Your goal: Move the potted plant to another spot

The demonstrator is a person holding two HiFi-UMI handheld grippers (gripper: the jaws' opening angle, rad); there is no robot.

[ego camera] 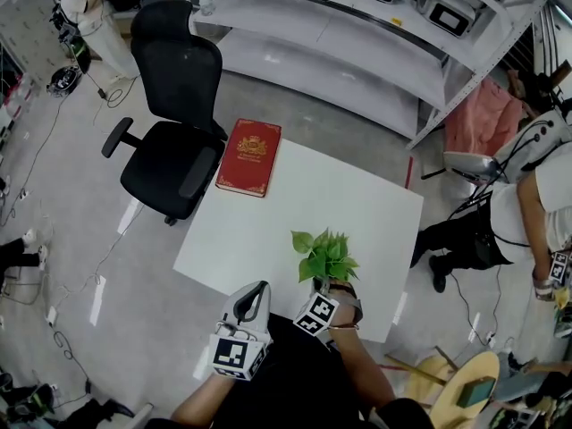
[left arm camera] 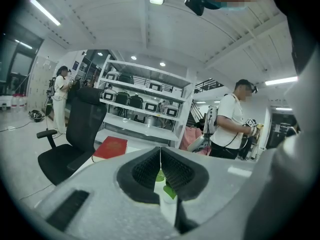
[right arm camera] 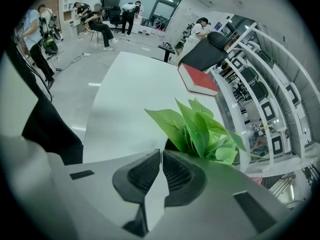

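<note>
As both my grippers sit at the table's near edge, stock stands thus.

1. Plant (ego camera: 325,256): upright on the white table (ego camera: 268,231), close to the near edge, right of centre.
2. Right gripper (right arm camera: 161,151): jaws pressed together, nothing between them, just beside the plant's base.
3. Left gripper (left arm camera: 160,150): jaws closed, empty, left of the plant.
4. Red book (ego camera: 249,157): far left corner, well apart from the plant.

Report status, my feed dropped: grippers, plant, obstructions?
Left gripper shut, empty. Right gripper shut, empty, close beside plant. Plant upright on table, by its near edge. Book at far corner, not in the way.
</note>
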